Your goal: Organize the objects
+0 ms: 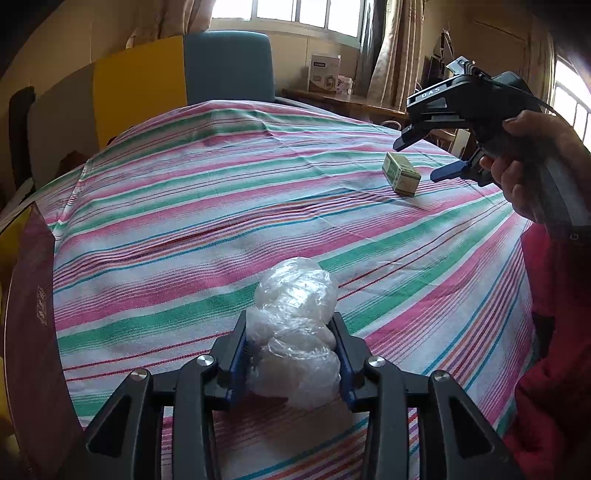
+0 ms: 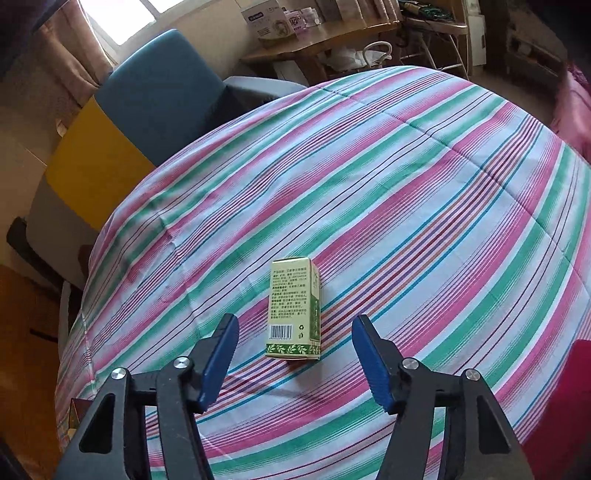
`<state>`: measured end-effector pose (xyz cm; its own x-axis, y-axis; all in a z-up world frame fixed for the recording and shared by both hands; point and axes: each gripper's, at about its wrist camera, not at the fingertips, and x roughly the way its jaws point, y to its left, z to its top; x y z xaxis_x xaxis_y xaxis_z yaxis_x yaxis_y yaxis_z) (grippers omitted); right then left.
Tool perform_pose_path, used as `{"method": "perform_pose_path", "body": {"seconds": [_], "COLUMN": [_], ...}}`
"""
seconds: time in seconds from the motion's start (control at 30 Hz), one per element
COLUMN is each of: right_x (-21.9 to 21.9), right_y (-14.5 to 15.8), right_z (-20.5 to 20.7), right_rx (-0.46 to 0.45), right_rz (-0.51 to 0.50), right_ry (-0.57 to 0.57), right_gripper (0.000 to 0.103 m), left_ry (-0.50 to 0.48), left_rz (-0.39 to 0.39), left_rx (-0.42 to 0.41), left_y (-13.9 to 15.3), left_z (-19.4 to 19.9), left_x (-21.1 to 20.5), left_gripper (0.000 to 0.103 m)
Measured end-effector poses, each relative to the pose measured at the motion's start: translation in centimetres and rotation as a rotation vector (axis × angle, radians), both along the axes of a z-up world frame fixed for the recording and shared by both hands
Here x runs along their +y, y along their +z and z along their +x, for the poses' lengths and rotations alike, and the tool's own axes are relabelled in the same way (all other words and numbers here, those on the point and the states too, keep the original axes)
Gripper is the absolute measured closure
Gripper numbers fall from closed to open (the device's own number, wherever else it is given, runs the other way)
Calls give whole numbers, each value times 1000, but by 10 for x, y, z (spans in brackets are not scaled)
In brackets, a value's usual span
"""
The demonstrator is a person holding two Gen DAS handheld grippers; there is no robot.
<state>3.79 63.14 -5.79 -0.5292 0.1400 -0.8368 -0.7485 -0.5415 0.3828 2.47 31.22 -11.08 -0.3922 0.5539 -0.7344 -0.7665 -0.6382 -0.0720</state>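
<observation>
My left gripper (image 1: 291,325) is shut on a crumpled clear plastic bag (image 1: 295,332), held just above the striped cloth (image 1: 184,206). A small green and cream carton (image 2: 293,310) lies flat on the cloth, barcode side up. My right gripper (image 2: 293,347) is open, and the carton's near end sits between the fingertips without touching them. In the left wrist view the right gripper (image 1: 417,158) hovers at the far right, just above the carton (image 1: 402,173).
The striped cloth (image 2: 406,184) covers a rounded table. A blue chair (image 2: 162,92) and a yellow panel (image 2: 92,166) stand beyond its far edge. A wooden desk (image 2: 325,33) with boxes is behind. A dark red box (image 1: 33,314) sits at the left edge.
</observation>
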Motion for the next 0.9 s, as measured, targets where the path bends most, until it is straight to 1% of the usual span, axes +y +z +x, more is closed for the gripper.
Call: {"method": "perform_pose_path", "body": {"seconds": [0.07, 0.1, 0.13, 0.17, 0.2, 0.23, 0.33, 0.37, 0.47, 0.53, 0.6, 0.63, 0.67, 0.77, 0.9], "right_x": [-3, -4, -6, -6, -5, -4, 3, 5, 5, 5, 6, 7, 9, 12, 2], "right_y": [-7, -8, -8, -5, -2, -2, -15, -22, -36, -35, -34, -35, -35, -36, -39], "right_z": [-9, -15, -20, -25, -29, -32, -46, -51, -64, -69, -72, -73, -73, -71, -78], "right_rx": [-32, -54, -78, -96, -96, -94, -117, -143, -203, -215, -223, -228, -229, -211, -257], "right_rz": [-24, -14, 19, 70, 116, 127, 69, 65, 94, 137, 166, 173, 165, 140, 203], "right_ry": [37, 55, 59, 49, 38, 38, 68, 71, 111, 120, 132, 131, 126, 132, 177], "right_gripper": [38, 37, 35, 25, 18, 15, 15, 15, 15, 29, 61, 65, 65, 60, 61], "left_ry": [-2, -4, -6, -17, -19, -20, -25, -26, -30, -35, -37, -38, -40, -41, -40], "left_rz": [3, 7, 12, 14, 17, 17, 21, 23, 23, 20, 18, 18, 18, 17, 16], "left_rx": [-3, -7, -12, -17, -20, -21, -26, -28, -30, -28, -27, -28, -28, -27, -27], "left_y": [0, 0, 0, 0, 0, 0, 0, 0, 0, 0, 0, -1, -1, -1, -1], "left_z": [0, -1, -1, -1, -2, -2, -2, -2, -2, -2, -2, -2, -2, -2, -2], "left_x": [0, -1, -1, -1, -2, -2, -2, -2, -1, 1, 1, 1, 1, 2, 2], "left_gripper": [63, 62, 62, 60, 60, 60, 58, 57, 55, 54, 53, 53, 53, 52, 52]}}
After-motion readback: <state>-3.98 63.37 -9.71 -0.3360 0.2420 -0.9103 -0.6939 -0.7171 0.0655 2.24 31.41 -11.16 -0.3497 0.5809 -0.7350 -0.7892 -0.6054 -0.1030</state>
